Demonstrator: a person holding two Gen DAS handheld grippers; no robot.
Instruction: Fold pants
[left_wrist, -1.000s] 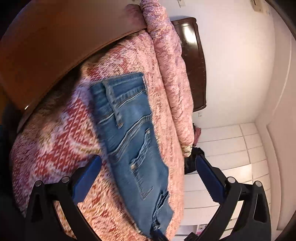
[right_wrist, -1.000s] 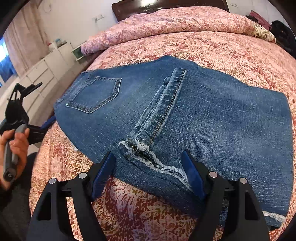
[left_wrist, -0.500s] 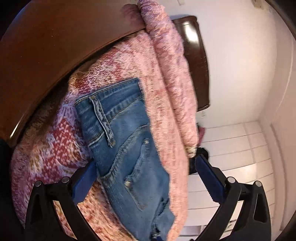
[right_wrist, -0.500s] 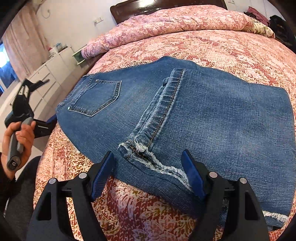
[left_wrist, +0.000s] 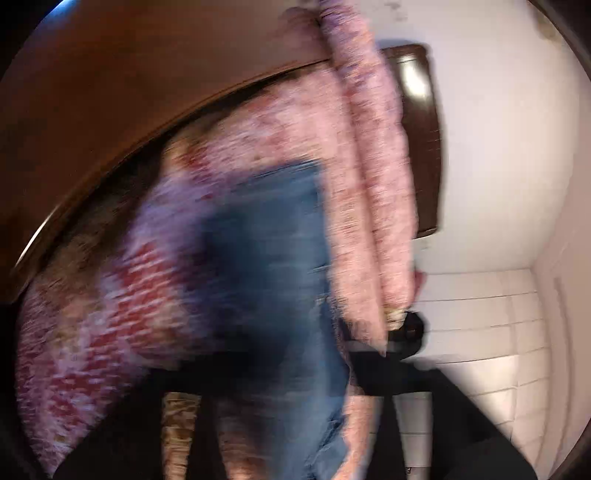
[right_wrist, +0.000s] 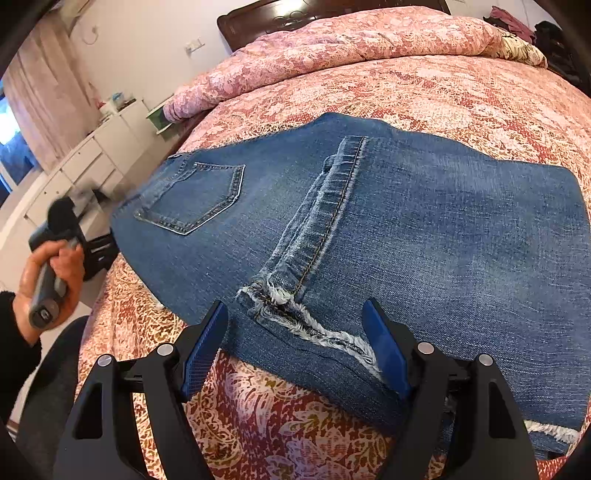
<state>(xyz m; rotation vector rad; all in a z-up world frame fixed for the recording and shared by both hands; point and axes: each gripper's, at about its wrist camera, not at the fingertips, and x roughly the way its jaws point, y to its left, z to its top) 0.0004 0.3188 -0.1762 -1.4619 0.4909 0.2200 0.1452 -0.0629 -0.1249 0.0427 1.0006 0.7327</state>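
Note:
Blue jeans (right_wrist: 369, 229) lie folded flat on the red patterned bedspread (right_wrist: 461, 92), back pocket at the left, frayed leg hems at the near edge. My right gripper (right_wrist: 295, 343) is open, its blue pads either side of the frayed hem, just above the near edge of the jeans. The left wrist view is heavily blurred: the jeans (left_wrist: 280, 266) show as a blue patch on the bedspread, and the left gripper's fingers are a dark smear, so their state cannot be read. In the right wrist view the left gripper (right_wrist: 92, 247) is held in a hand off the bed's left edge.
A rolled pink quilt (right_wrist: 332, 48) lies along the head of the bed before a dark wooden headboard (right_wrist: 295, 14). White drawers (right_wrist: 85, 158) stand left of the bed. Dark clothes (right_wrist: 554, 40) lie at the far right. The floor is white tile (left_wrist: 498, 332).
The left gripper has swung quickly, so its view is now blurred. The right gripper has stayed over the frayed hem with its jaws open.

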